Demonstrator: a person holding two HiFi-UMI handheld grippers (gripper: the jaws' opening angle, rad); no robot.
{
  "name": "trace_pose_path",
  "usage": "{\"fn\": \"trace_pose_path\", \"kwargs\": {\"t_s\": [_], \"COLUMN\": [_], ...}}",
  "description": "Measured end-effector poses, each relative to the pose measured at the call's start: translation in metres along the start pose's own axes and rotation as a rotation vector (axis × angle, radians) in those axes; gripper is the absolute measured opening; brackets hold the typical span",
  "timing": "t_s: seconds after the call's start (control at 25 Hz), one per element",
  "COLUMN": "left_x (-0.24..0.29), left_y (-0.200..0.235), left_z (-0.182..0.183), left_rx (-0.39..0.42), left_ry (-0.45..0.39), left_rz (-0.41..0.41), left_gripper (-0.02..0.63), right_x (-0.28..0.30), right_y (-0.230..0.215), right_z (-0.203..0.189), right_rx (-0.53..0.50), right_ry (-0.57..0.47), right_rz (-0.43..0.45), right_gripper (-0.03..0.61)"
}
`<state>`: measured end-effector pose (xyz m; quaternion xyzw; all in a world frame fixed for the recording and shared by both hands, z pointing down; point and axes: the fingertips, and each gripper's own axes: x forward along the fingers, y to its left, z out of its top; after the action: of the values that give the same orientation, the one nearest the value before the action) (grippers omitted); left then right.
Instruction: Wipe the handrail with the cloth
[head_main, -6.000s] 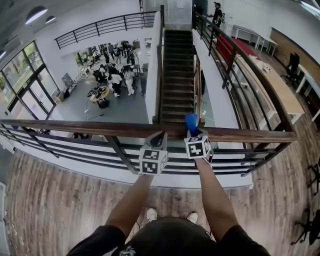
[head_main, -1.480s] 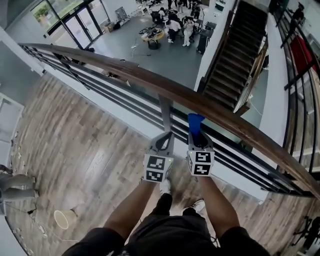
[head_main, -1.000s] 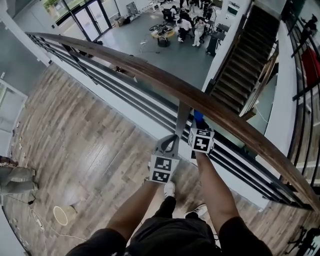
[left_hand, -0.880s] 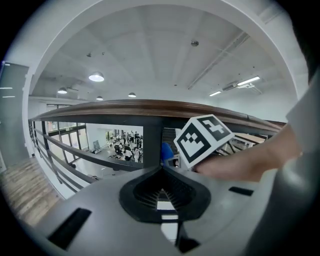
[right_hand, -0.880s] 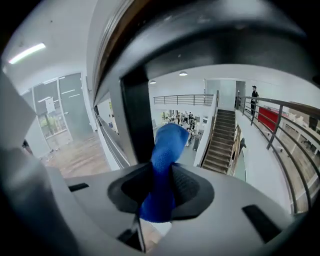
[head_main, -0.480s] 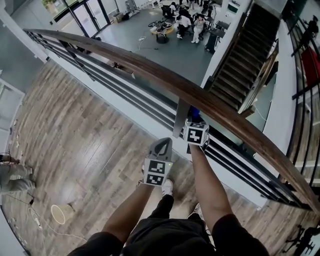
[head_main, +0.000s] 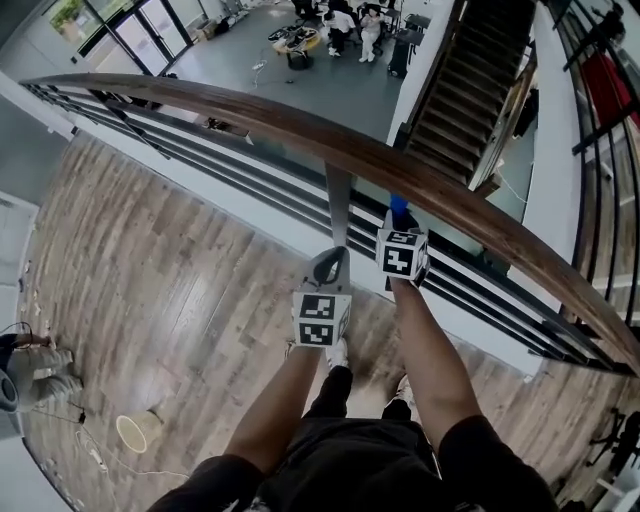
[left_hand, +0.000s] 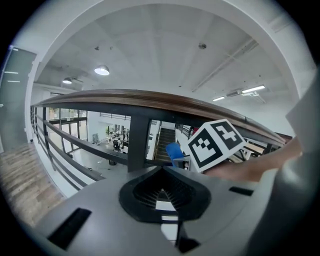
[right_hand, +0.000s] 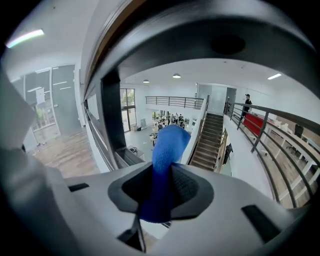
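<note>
A dark wooden handrail (head_main: 300, 128) runs across the head view from upper left to lower right, on a black metal balustrade. My right gripper (head_main: 398, 222) is shut on a blue cloth (head_main: 399, 208), held just below the rail beside a grey post (head_main: 339, 200). In the right gripper view the blue cloth (right_hand: 167, 155) sticks up out of the shut jaws, with the rail's underside (right_hand: 120, 30) close overhead. My left gripper (head_main: 330, 266) is shut and holds nothing, lower and nearer to me. The left gripper view shows the handrail (left_hand: 150, 97) above.
Black horizontal bars (head_main: 220, 170) fill the balustrade beneath the rail. Beyond it is a drop to a lower hall with people (head_main: 340, 15) and a staircase (head_main: 470, 80). I stand on wood flooring (head_main: 150, 280). A cup (head_main: 131, 432) lies on the floor at left.
Over the last second my right gripper with the cloth has stayed beside the post under the rail, shifting slightly right. The left gripper stays low. Six seconds ago I faced the rail squarely.
</note>
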<state>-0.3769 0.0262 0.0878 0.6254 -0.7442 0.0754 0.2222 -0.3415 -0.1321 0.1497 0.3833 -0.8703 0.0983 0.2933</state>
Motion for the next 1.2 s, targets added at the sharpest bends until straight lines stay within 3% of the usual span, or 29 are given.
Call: {"fn": "trace_pose_path", "kwargs": {"t_s": [0.24, 0.48, 0.72, 1.2], "left_x": [0.013, 0.021, 0.037, 0.046], "left_y": [-0.039, -0.072, -0.127, -0.218], "left_z": [-0.011, -0.015, -0.015, -0.013], "left_rx": [0.018, -0.05, 0.019, 0.092], "left_ry": [0.032, 0.028, 0.045, 0.058], "left_rz": [-0.06, -0.083, -0.133, -0.191], "left_gripper": [0.005, 0.005, 0.005, 0.005], "right_x": [-0.026, -0.054, -0.082, -0.148], "right_y": [-0.045, -0.098, -0.144, -0.256], "right_z": [-0.028, -0.053, -0.073, -0.123], "right_rx": [0.027, 0.074, -0.002, 0.093], "right_ry": [-0.006, -0.007, 0.006, 0.028], "right_rz": [-0.049, -0.092, -0.108, -0.183], "right_gripper": [0.106, 0.106, 0.106, 0.106]}}
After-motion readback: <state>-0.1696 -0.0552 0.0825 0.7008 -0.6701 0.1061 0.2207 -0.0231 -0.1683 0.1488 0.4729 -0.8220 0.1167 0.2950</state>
